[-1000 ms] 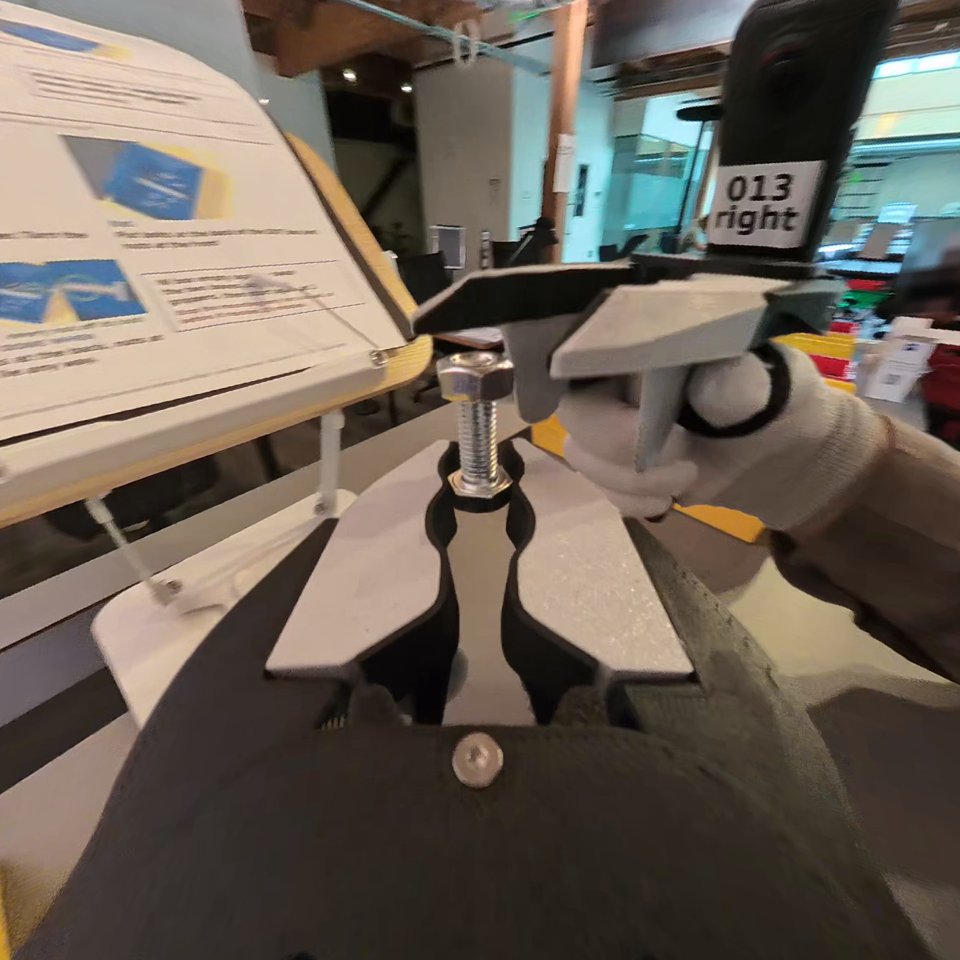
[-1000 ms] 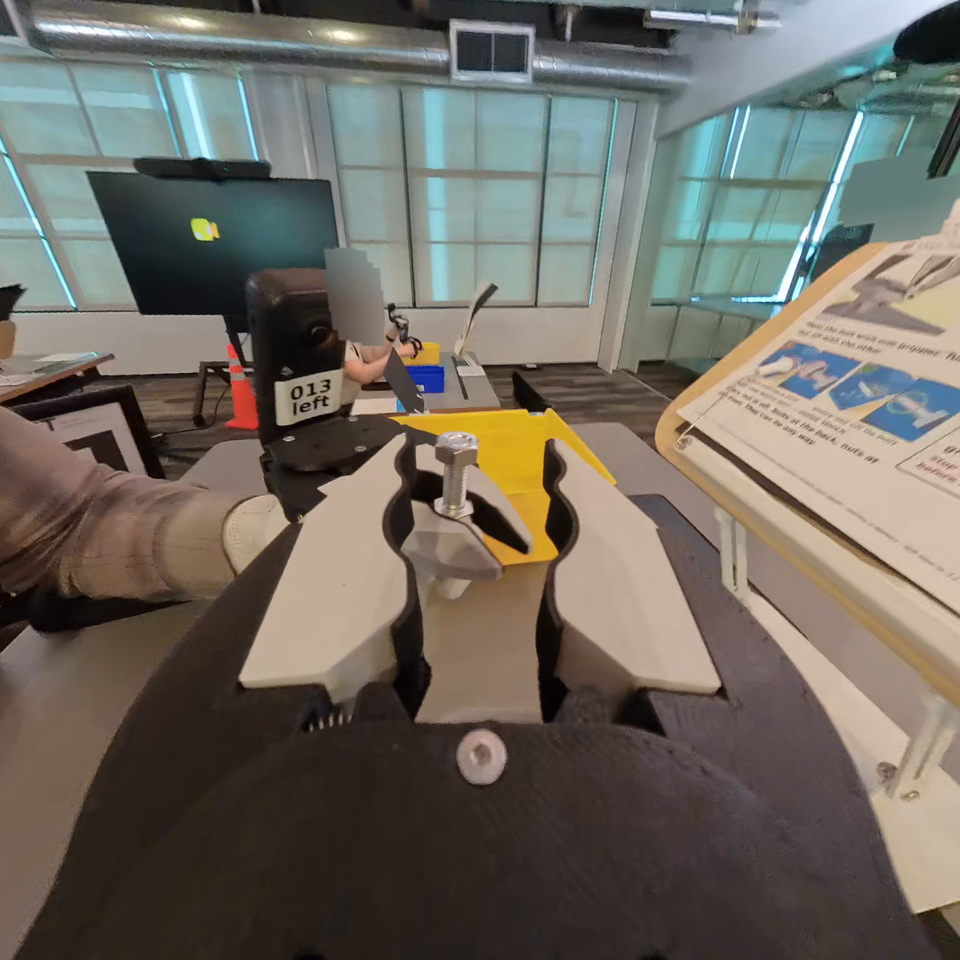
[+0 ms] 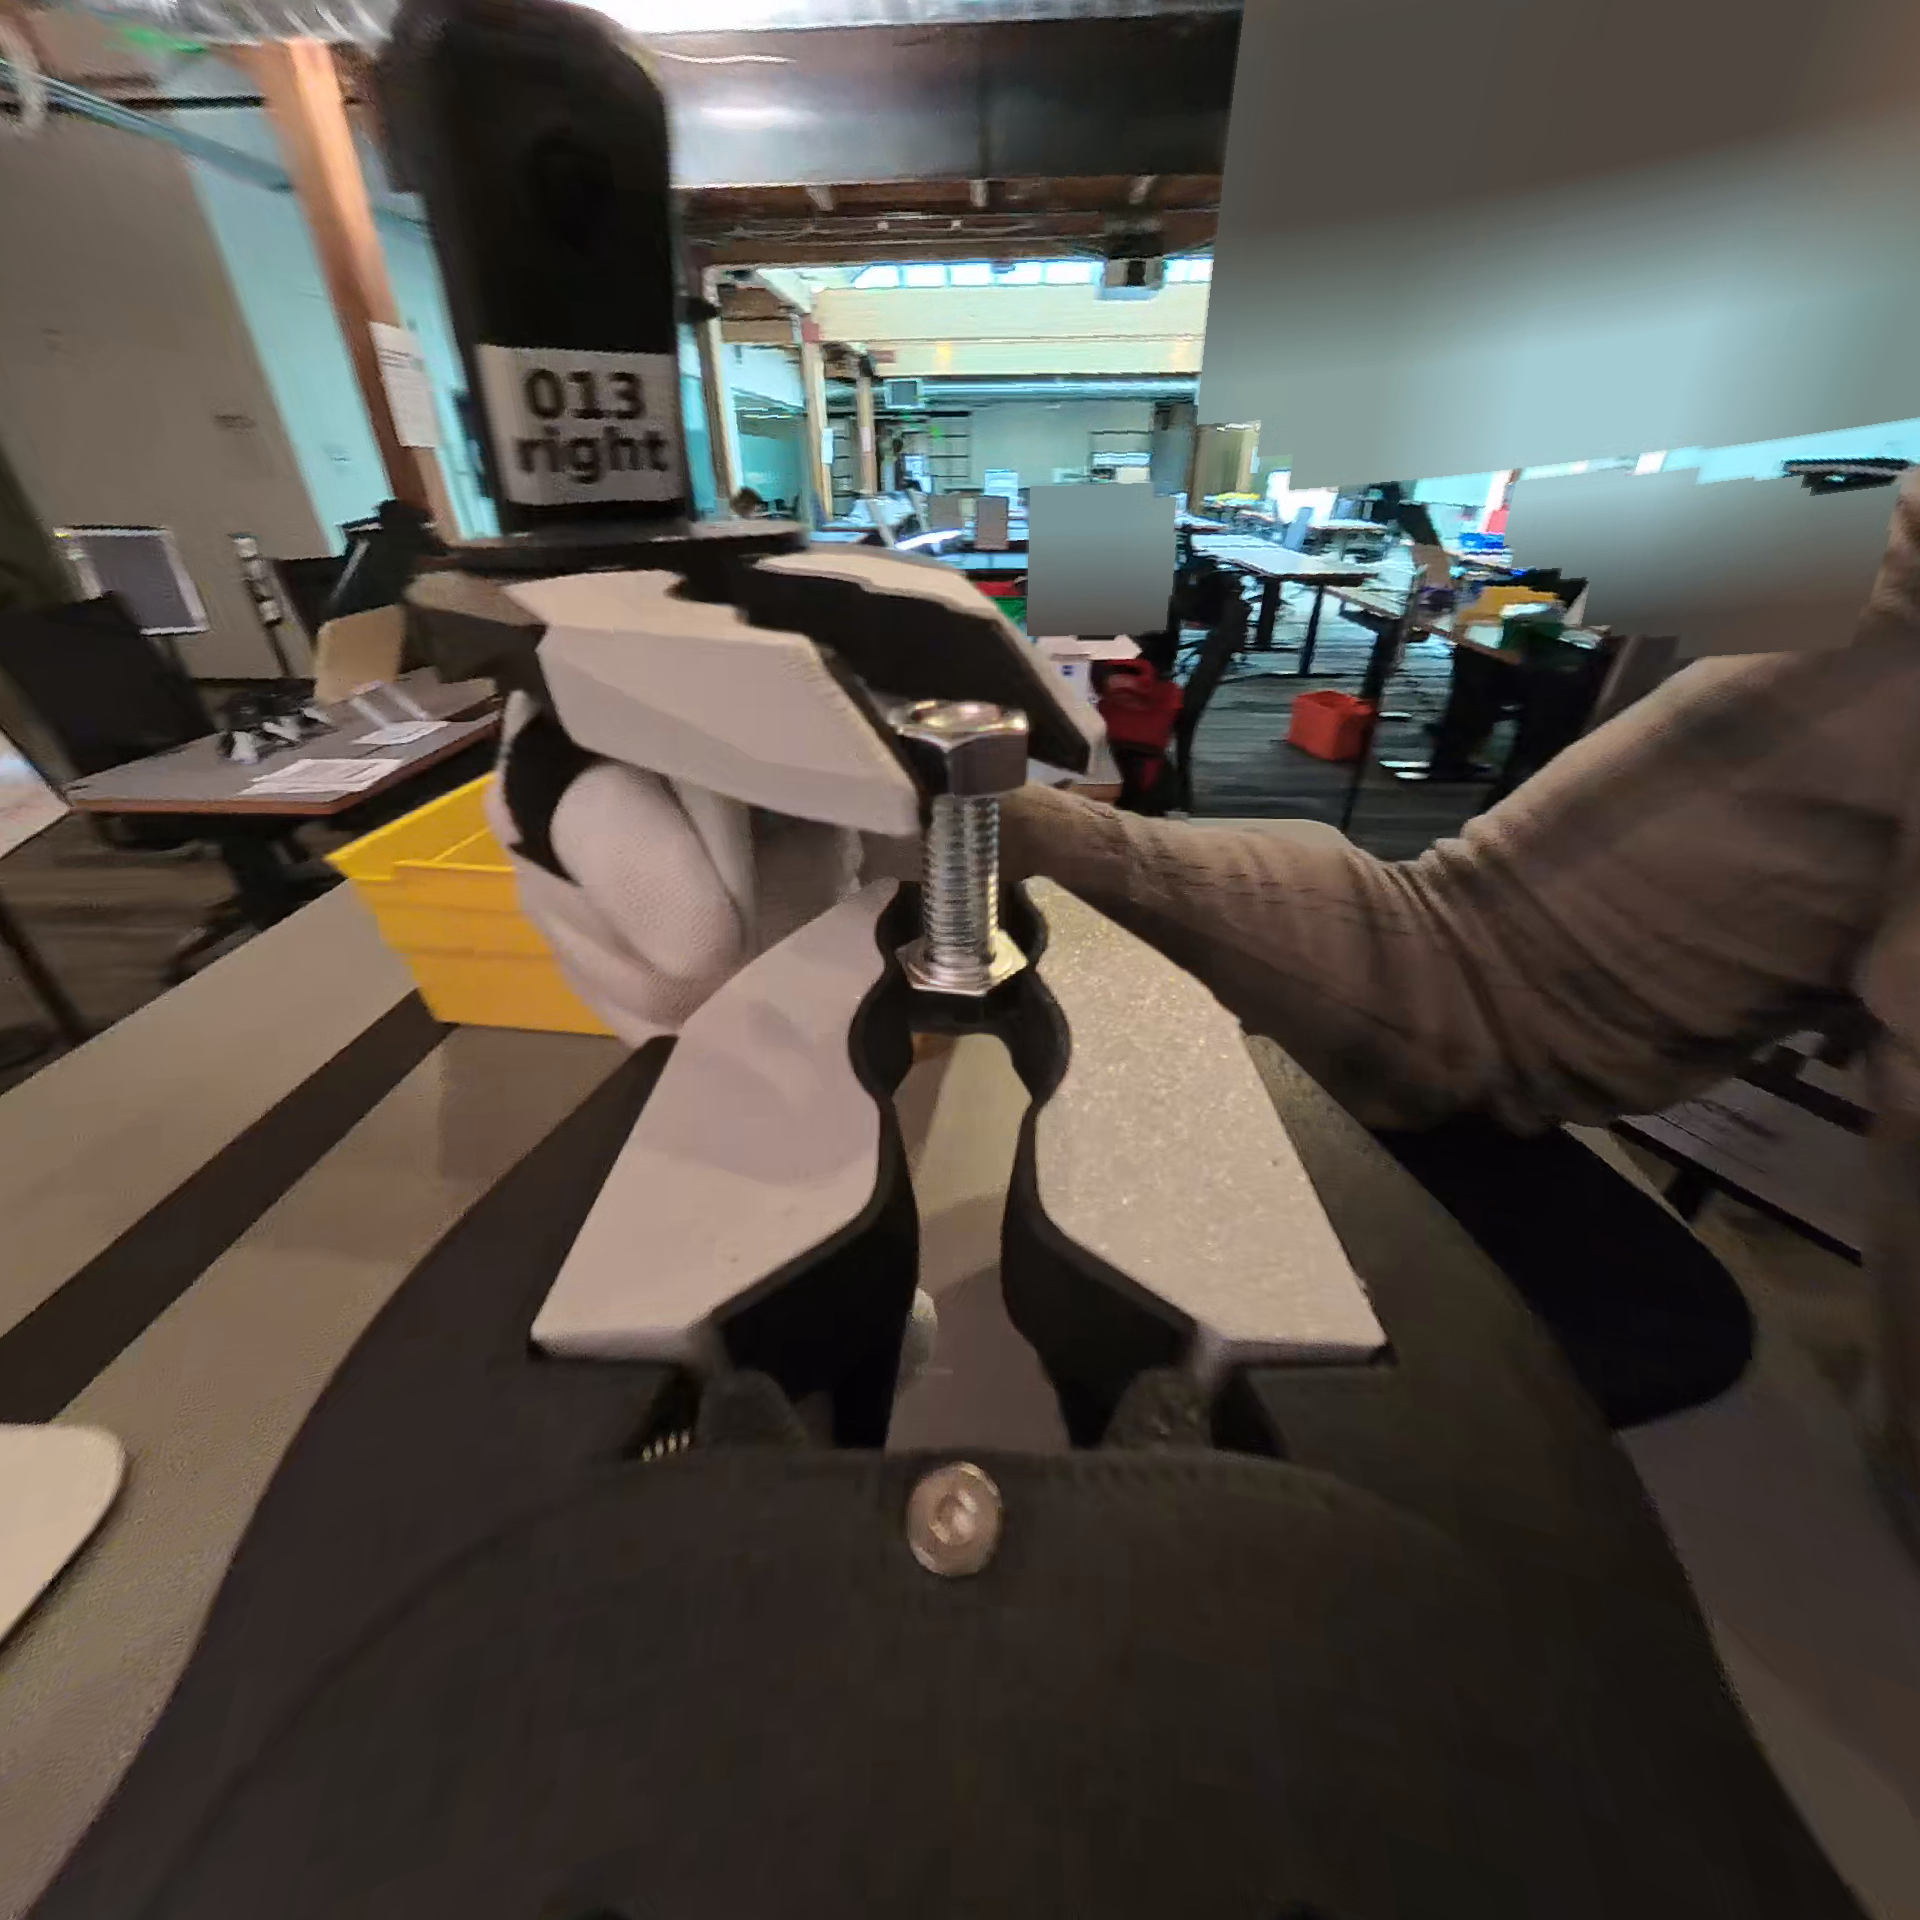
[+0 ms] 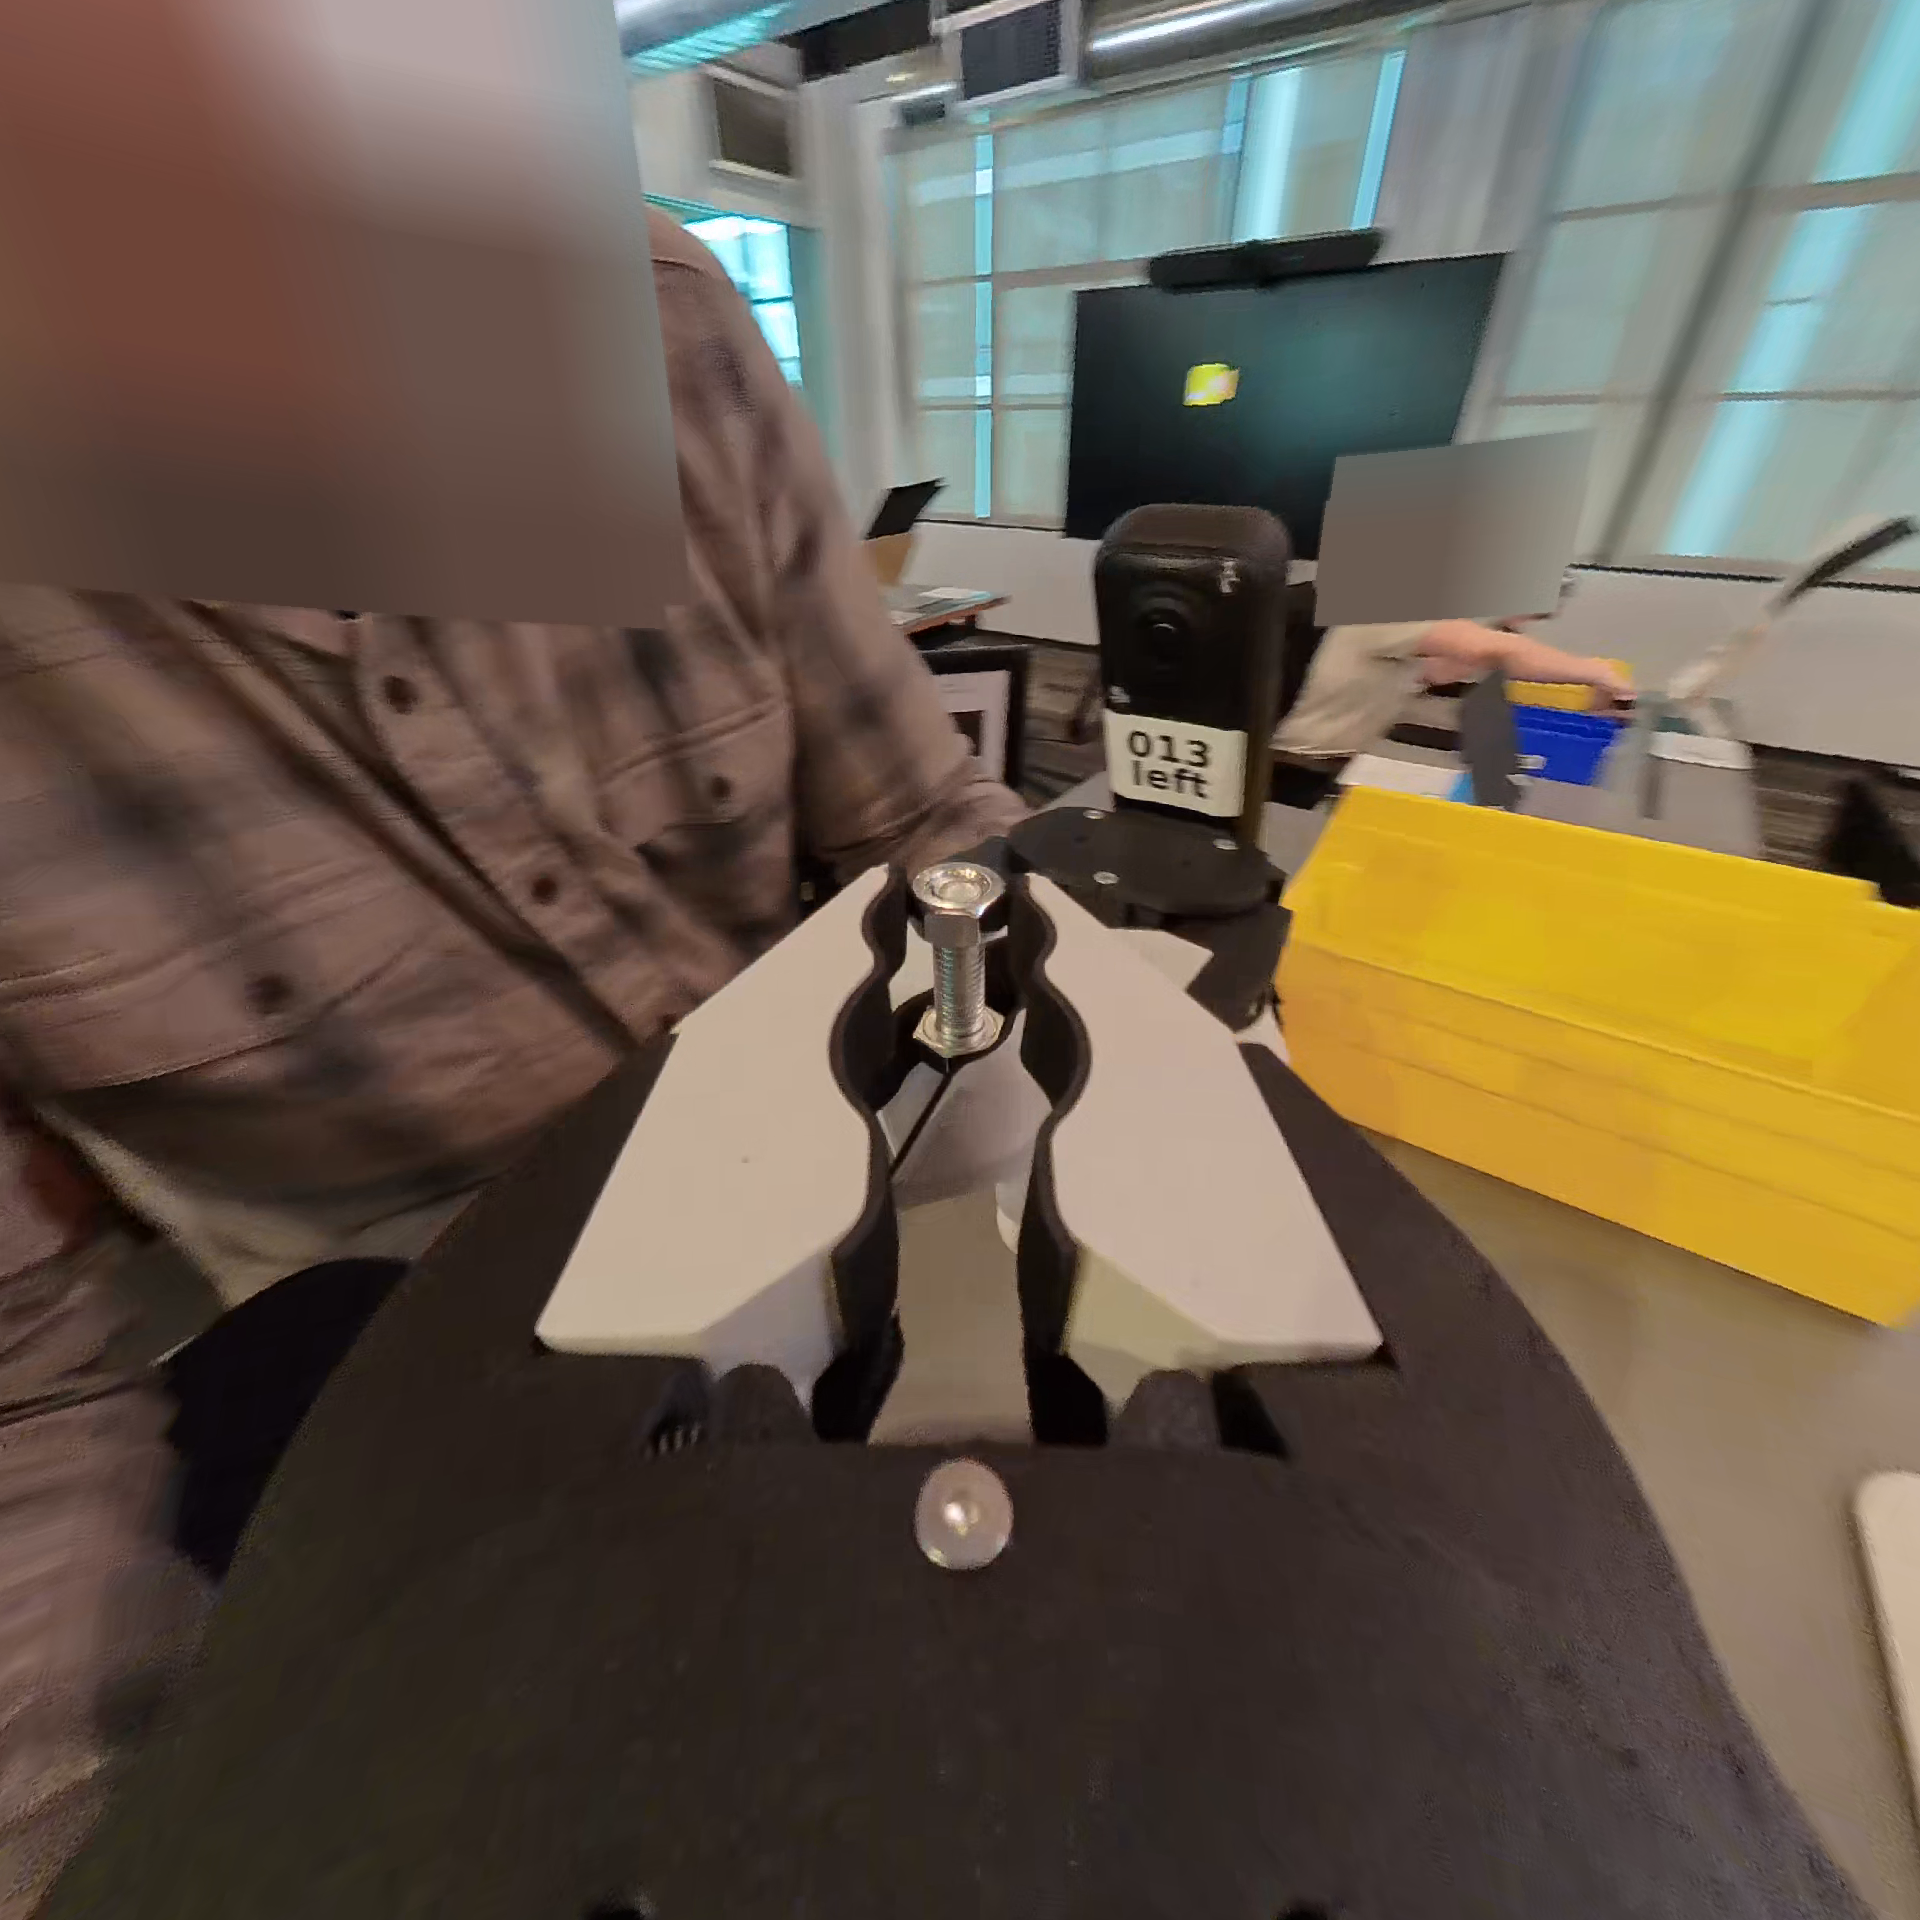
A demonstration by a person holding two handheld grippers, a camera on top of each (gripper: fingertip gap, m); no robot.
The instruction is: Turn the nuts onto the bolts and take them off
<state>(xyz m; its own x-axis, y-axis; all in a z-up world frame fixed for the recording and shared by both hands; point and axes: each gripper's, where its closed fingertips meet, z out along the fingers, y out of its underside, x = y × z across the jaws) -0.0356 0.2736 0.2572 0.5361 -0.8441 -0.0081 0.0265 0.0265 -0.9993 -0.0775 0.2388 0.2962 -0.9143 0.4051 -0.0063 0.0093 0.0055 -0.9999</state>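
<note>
Left tongs (image 3: 961,971): closed on the nut (image 3: 958,968), which sits low on the bolt (image 3: 961,831), near the threaded end. The right wrist view confirms it: the nut (image 4: 956,1031) rests in the notch of the left tongs' tips.

Right tongs (image 4: 956,914): closed on the bolt's hex head. In the left wrist view the right tongs (image 3: 935,769) come in from the left and clamp the head from the side, with a gloved hand (image 3: 644,894) beneath them.

Position: the assembly is held in the air between the two tongs, above the tabletop (image 3: 208,1091) and near the yellow bin (image 4: 1579,1039) that stands on it. Neither bolt nor nut touches the tabletop.

Orientation: the bolt's long axis is upright in both views, head at the top, threaded end pointing down through the nut. Any slight tilt cannot be judged.

Progress, as a judgement: the nut is engaged on the thread but far from the head, with most of the shank bare between them. Whether it is on its way on or off cannot be told from this moment. Other bolts and nuts are not visible, so the remaining count is unknown.
</note>
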